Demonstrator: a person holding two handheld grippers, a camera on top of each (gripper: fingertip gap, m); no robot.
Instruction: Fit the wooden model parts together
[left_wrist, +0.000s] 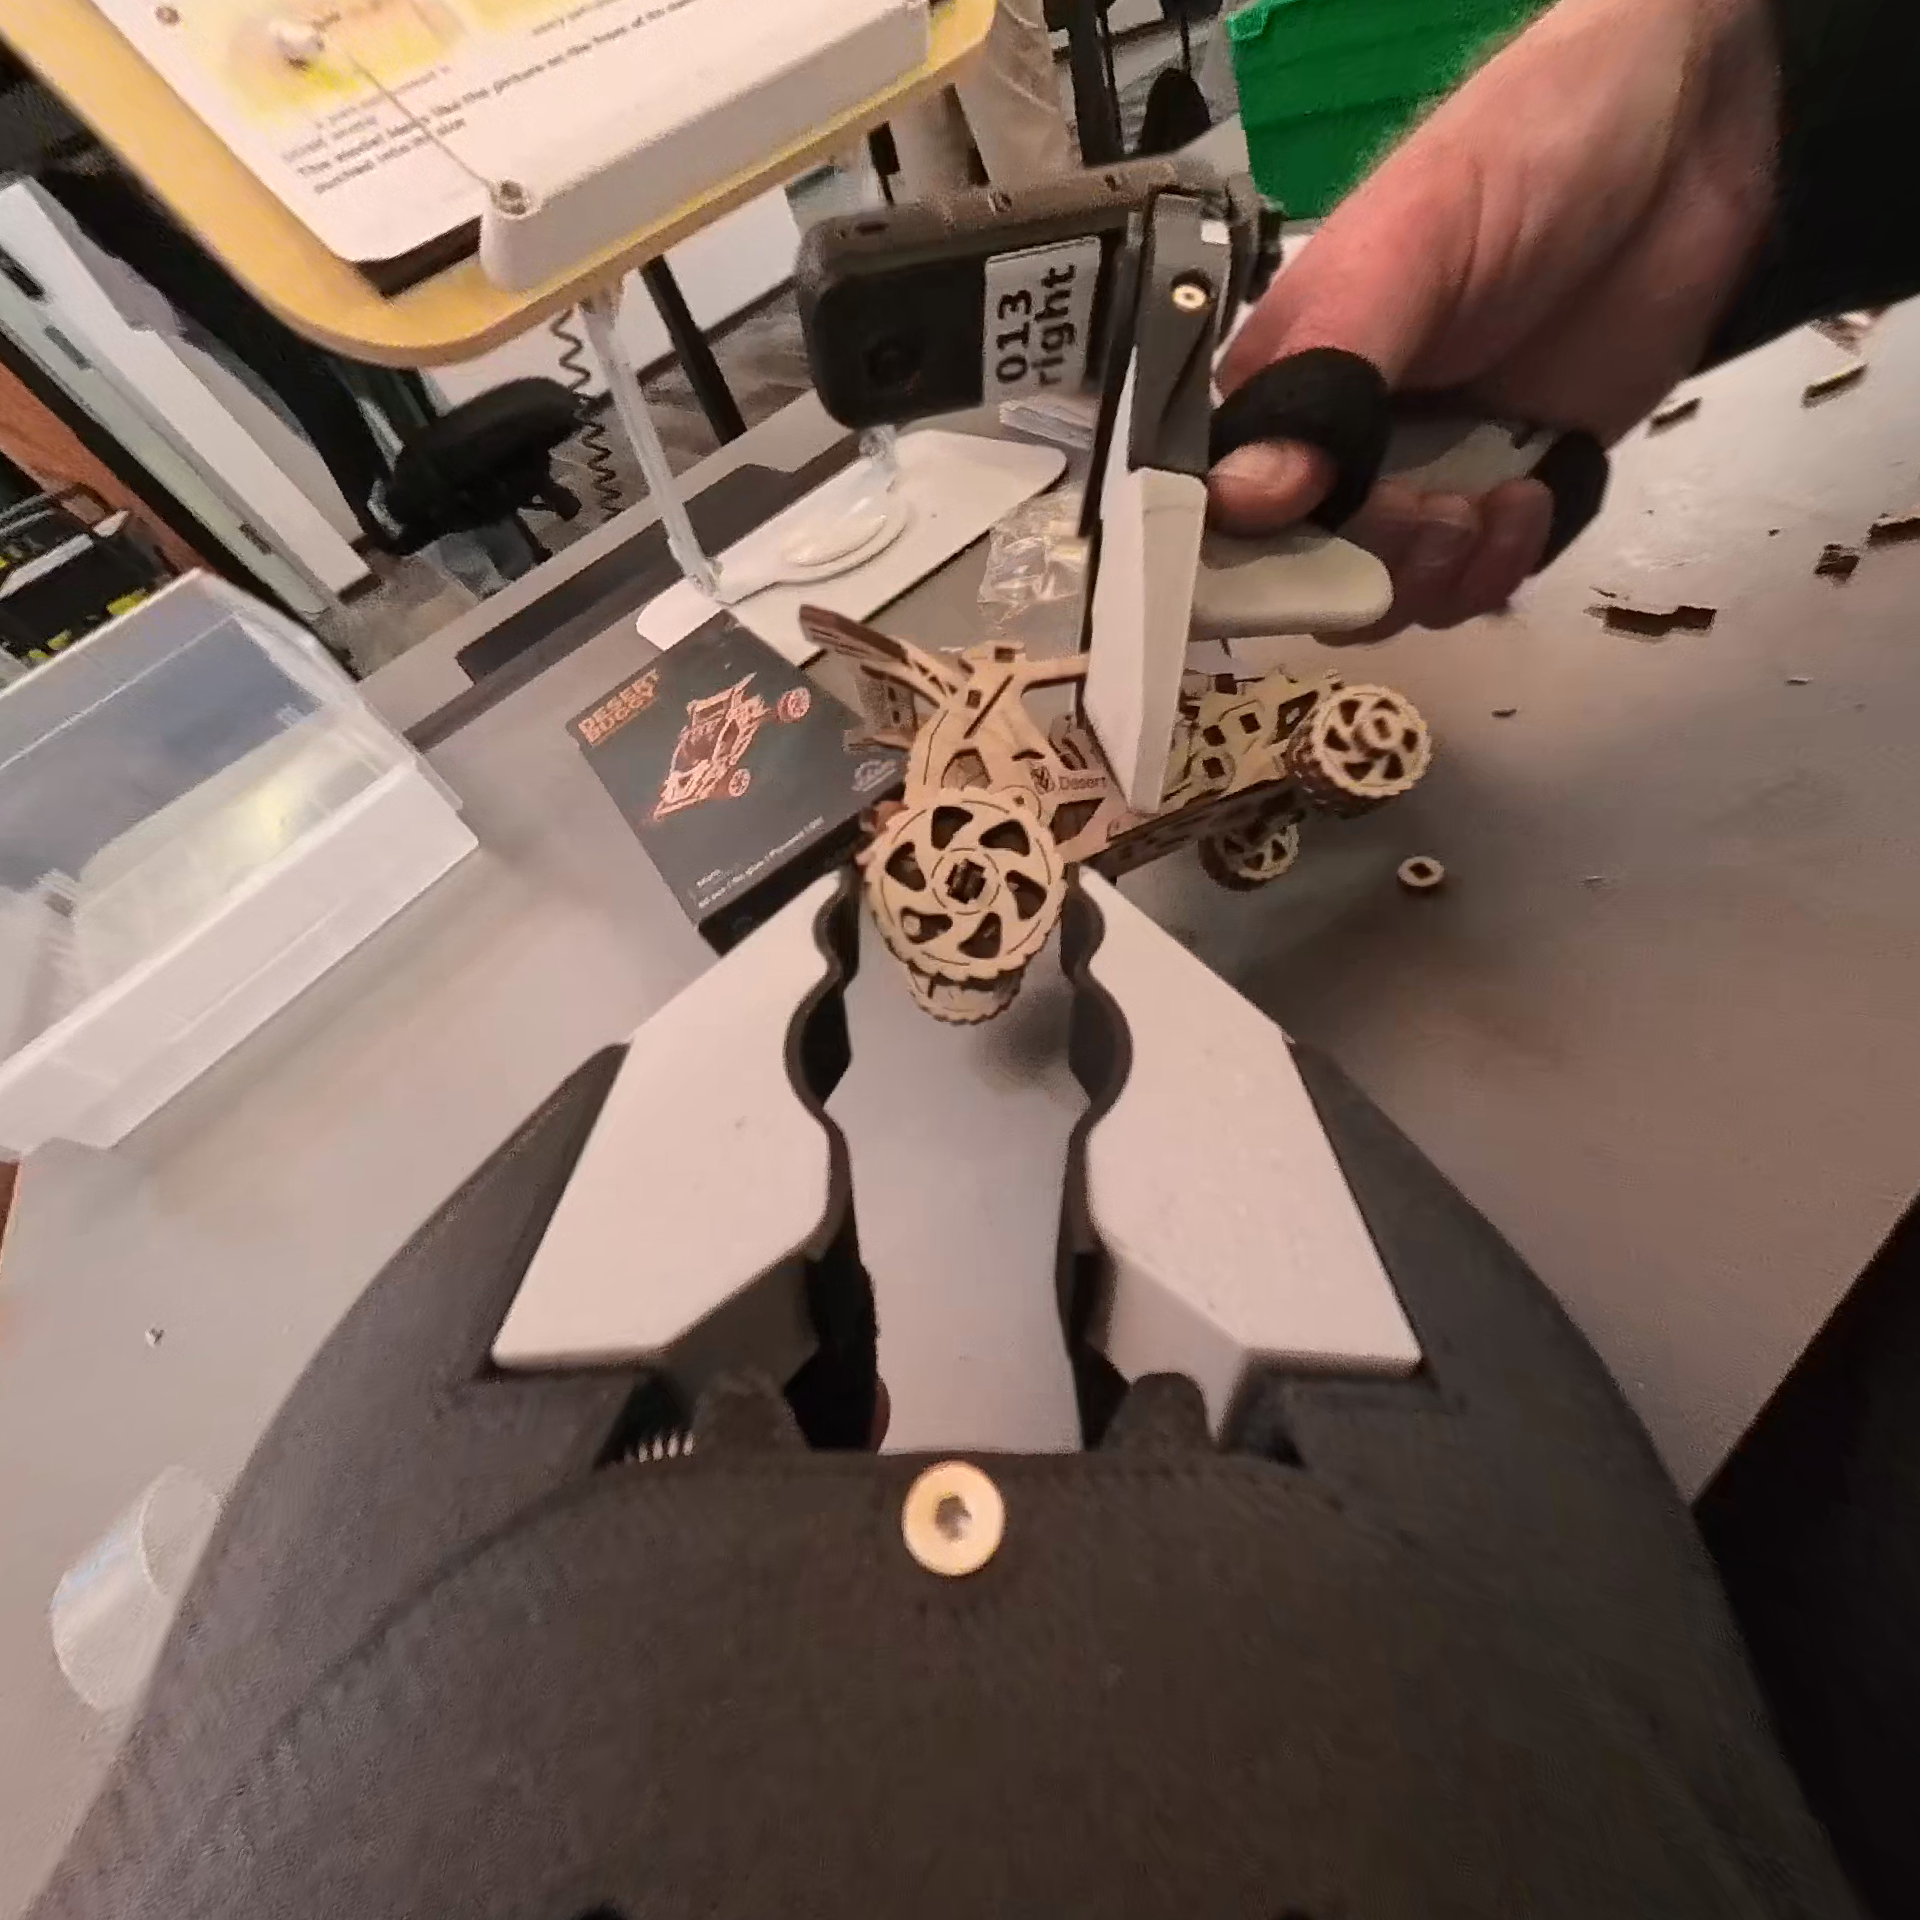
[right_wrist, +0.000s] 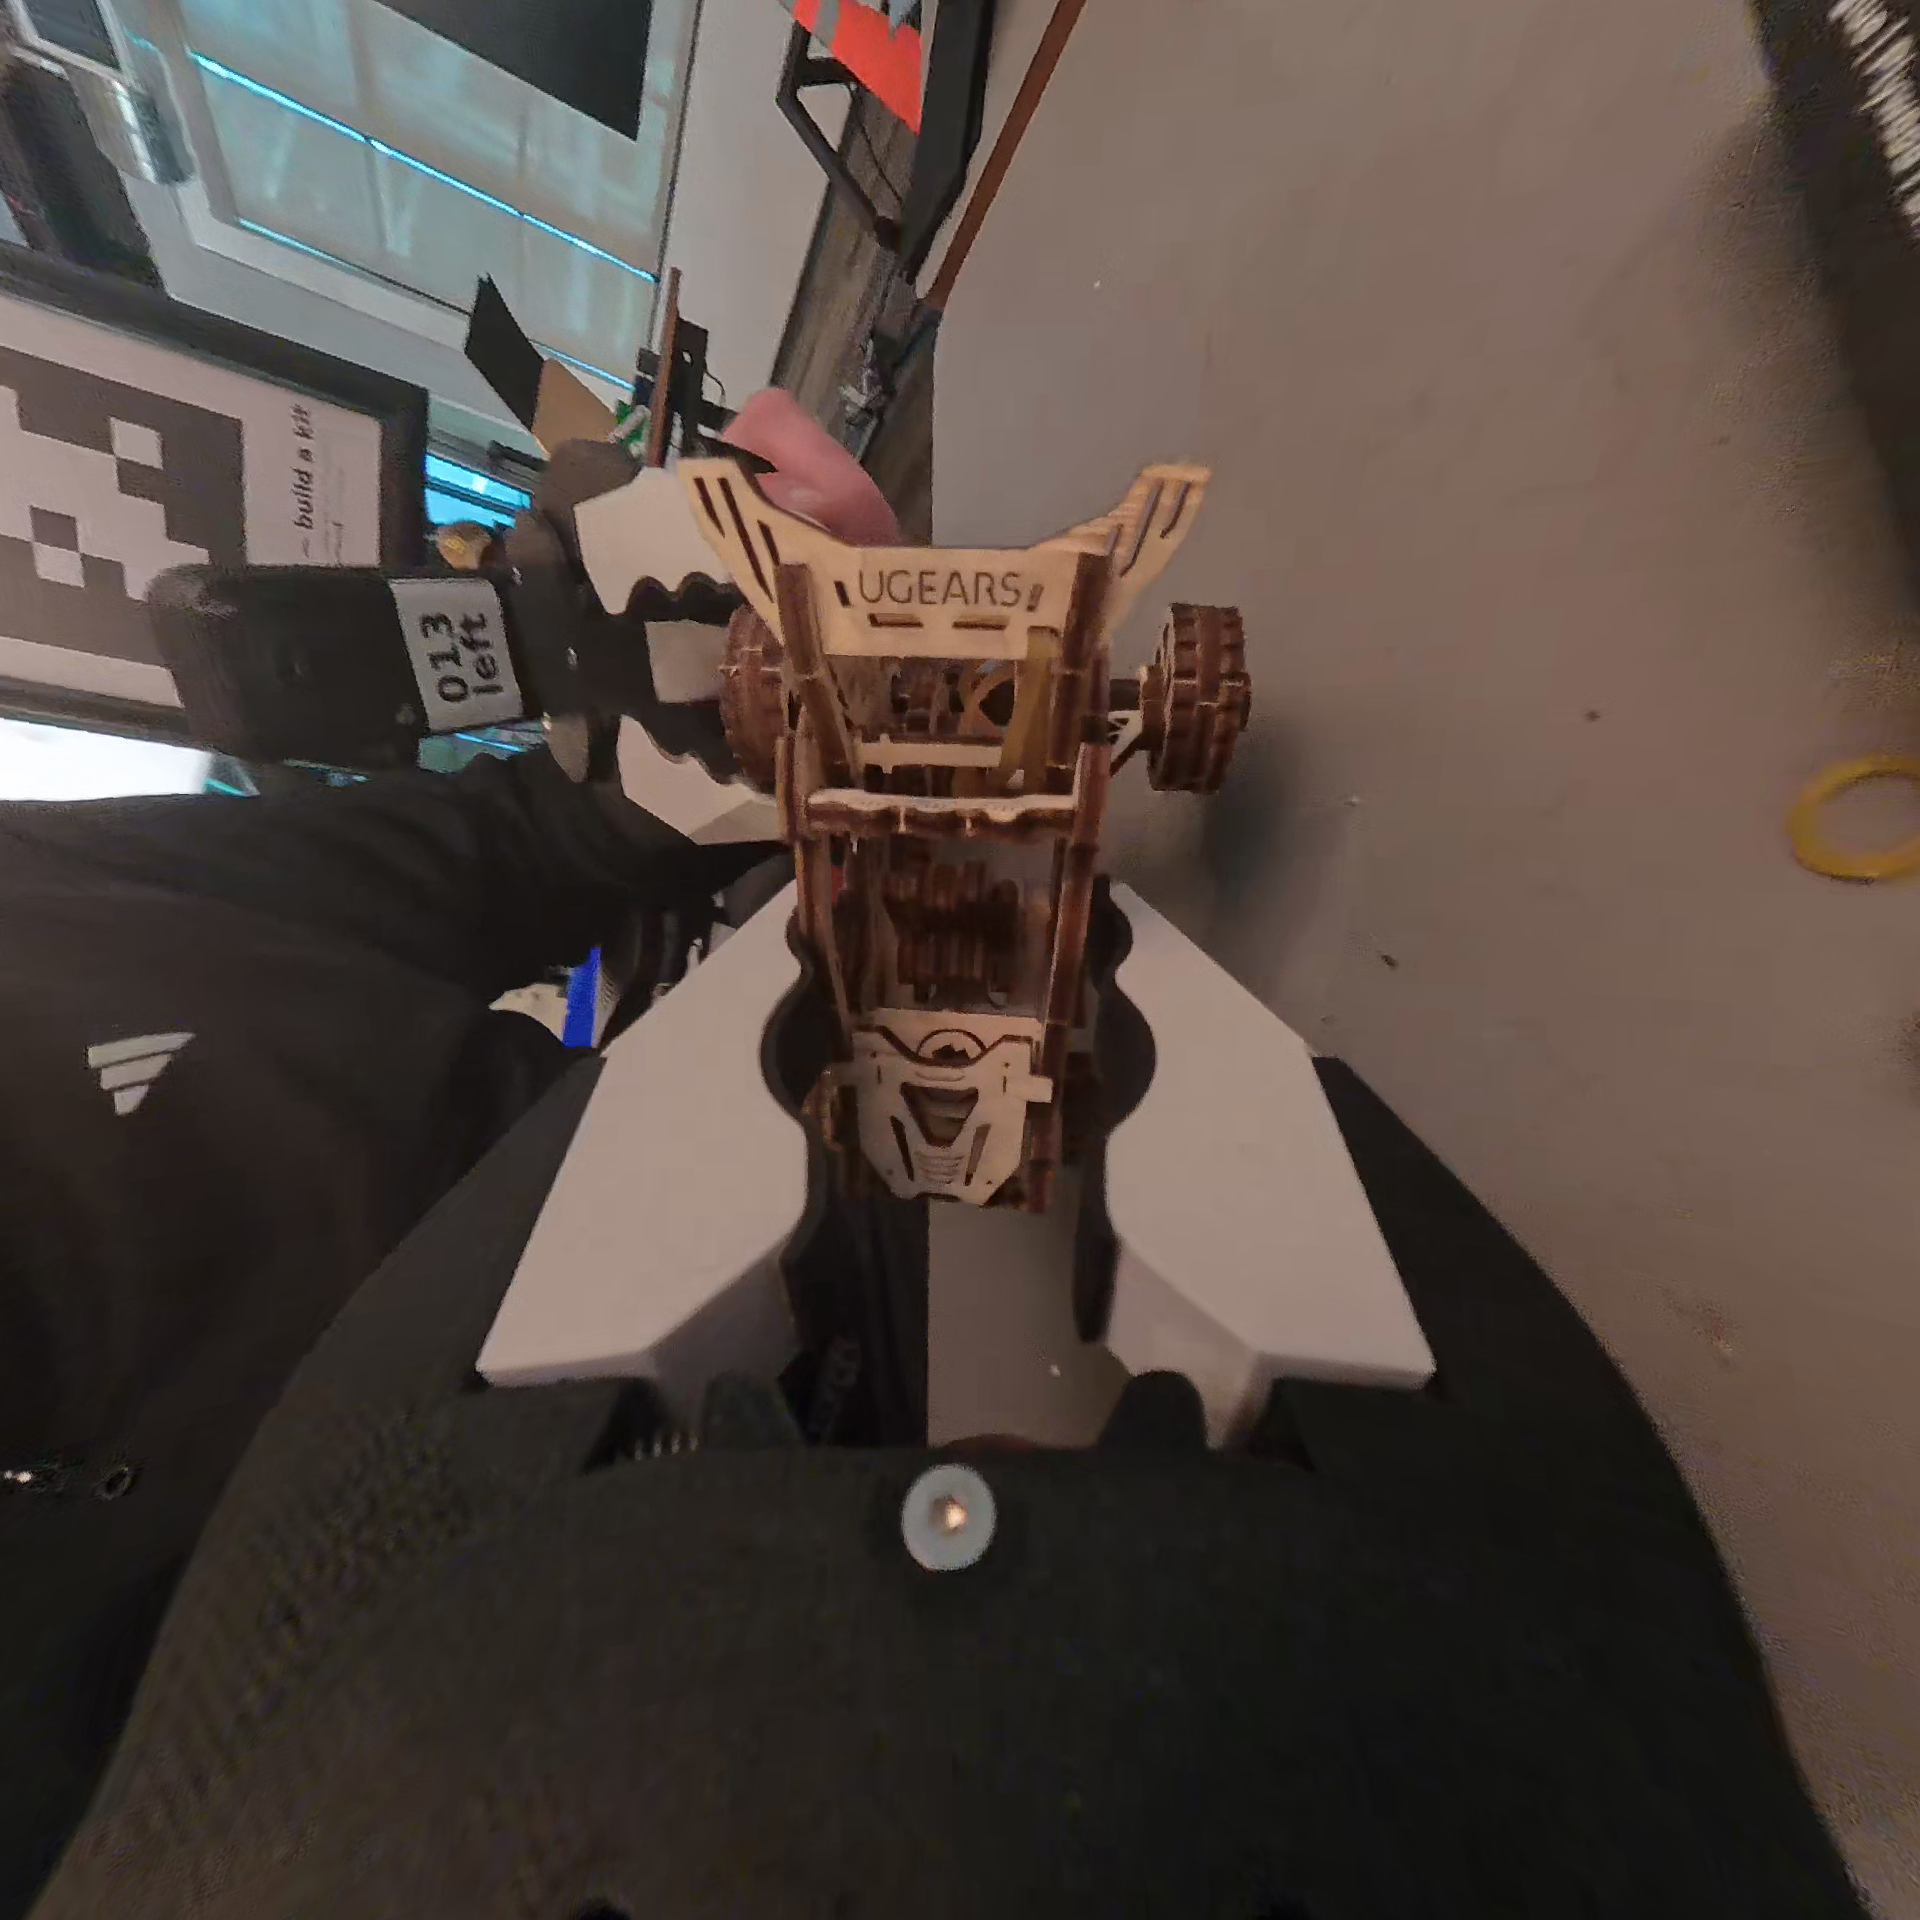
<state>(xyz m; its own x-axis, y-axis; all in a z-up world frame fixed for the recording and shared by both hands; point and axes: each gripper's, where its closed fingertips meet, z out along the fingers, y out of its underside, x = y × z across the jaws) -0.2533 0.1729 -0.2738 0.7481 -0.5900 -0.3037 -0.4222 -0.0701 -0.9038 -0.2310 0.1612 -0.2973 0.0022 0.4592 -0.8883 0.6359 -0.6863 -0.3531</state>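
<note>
A wooden buggy model (left_wrist: 1049, 769) hangs tilted above the grey table (left_wrist: 1558, 987). My right gripper (left_wrist: 1122, 748) comes down from above and is shut on the model's body; in the right wrist view the body (right_wrist: 945, 935) sits between its jaws (right_wrist: 956, 925), spoiler end away from the camera. My left gripper (left_wrist: 966, 904) is shut on the wooden wheel (left_wrist: 966, 899) at the model's near rear corner. It also shows in the right wrist view (right_wrist: 717, 686), clamped on that wheel (right_wrist: 748, 686). The opposite wheel (right_wrist: 1195, 696) is free.
A clear plastic box (left_wrist: 208, 790) stands at the left. A black booklet (left_wrist: 717, 769) lies behind the model, with a board stand (left_wrist: 883, 520) and a plastic bag (left_wrist: 1029, 551) beyond. Wood scraps (left_wrist: 1652, 613) and a small wooden ring (left_wrist: 1418, 873) lie right. A yellow rubber band (right_wrist: 1860, 821) lies on the table.
</note>
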